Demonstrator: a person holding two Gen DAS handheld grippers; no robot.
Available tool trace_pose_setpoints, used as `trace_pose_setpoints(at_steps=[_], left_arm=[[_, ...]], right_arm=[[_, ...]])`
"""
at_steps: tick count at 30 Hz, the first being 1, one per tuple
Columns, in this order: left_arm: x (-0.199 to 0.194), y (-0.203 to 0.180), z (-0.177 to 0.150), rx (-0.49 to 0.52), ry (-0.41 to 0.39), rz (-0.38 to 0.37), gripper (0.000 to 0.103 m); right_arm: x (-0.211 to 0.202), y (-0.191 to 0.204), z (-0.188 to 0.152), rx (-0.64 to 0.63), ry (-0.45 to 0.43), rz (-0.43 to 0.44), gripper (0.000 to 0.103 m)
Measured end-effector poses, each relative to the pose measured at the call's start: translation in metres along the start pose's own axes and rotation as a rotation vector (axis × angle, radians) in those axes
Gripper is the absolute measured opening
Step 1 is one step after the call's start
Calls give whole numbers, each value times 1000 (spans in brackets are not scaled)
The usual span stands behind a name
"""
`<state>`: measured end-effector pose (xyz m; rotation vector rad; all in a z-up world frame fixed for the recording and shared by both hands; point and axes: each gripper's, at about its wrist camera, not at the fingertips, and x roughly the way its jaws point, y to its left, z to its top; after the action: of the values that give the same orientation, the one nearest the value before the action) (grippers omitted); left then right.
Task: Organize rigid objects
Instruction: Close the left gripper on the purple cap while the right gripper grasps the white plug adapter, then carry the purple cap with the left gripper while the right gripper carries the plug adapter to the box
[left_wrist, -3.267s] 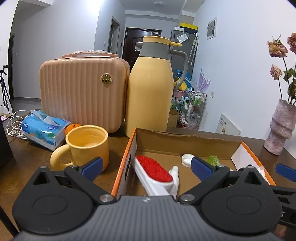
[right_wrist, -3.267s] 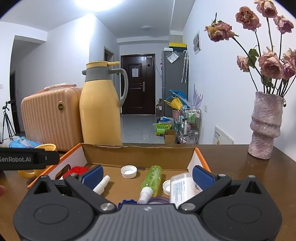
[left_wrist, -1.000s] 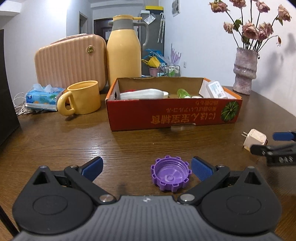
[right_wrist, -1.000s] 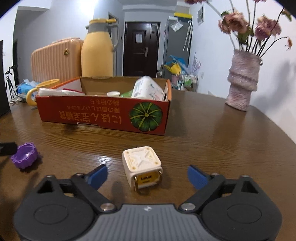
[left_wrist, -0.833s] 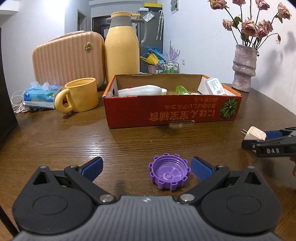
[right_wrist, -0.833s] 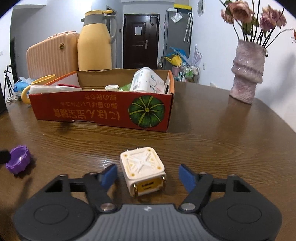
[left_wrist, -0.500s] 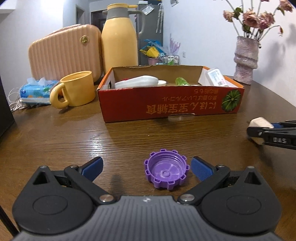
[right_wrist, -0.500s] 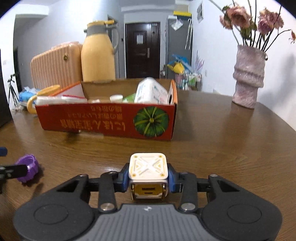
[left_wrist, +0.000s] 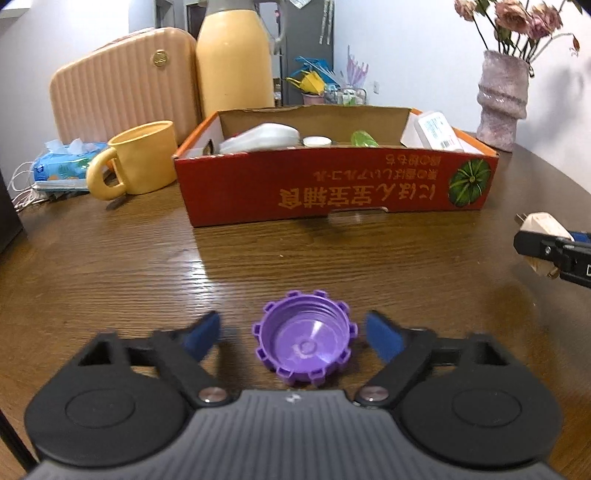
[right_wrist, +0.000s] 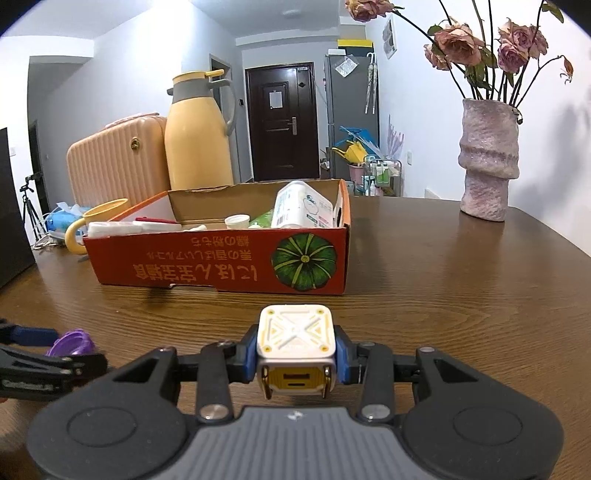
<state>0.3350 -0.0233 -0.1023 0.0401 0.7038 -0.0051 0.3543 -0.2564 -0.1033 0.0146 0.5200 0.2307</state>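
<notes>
Your left gripper (left_wrist: 293, 334) spread wide around the purple cap (left_wrist: 305, 345) on the desk (left_wrist: 110, 266), no contact, right gripper (right_wrist: 296, 353) clamped on the white charger cube (right_wrist: 295, 345)

A dark brown wooden table (left_wrist: 110, 266) with visible grain carries a purple ridged plastic cap (left_wrist: 306, 346) lying open side up, a red cardboard box (left_wrist: 332, 192), a yellow ceramic mug (left_wrist: 142, 162), a blue tissue pack (left_wrist: 62, 166), a peach ribbed hard case (left_wrist: 125, 85), a yellow thermos jug (left_wrist: 234, 62) and a pink textured vase (left_wrist: 500, 99).
</notes>
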Motion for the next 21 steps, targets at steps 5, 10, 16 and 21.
trace_pose_setpoints(at_steps=[5, 10, 16, 21], left_arm=[[-2, -2, 0, 10, -10, -46, 55], [-6, -2, 0, 11, -33, -61, 54], [-14, -4, 0, 25, -73, -42, 54], [-23, 1, 2, 2, -118, -35, 54]], right_arm=[[-2, 2, -1, 0, -7, 2, 38], [-7, 4, -3, 5, -24, 3, 38], [-16, 5, -5, 23, -46, 18, 38], [-23, 5, -4, 57, -73, 18, 38]])
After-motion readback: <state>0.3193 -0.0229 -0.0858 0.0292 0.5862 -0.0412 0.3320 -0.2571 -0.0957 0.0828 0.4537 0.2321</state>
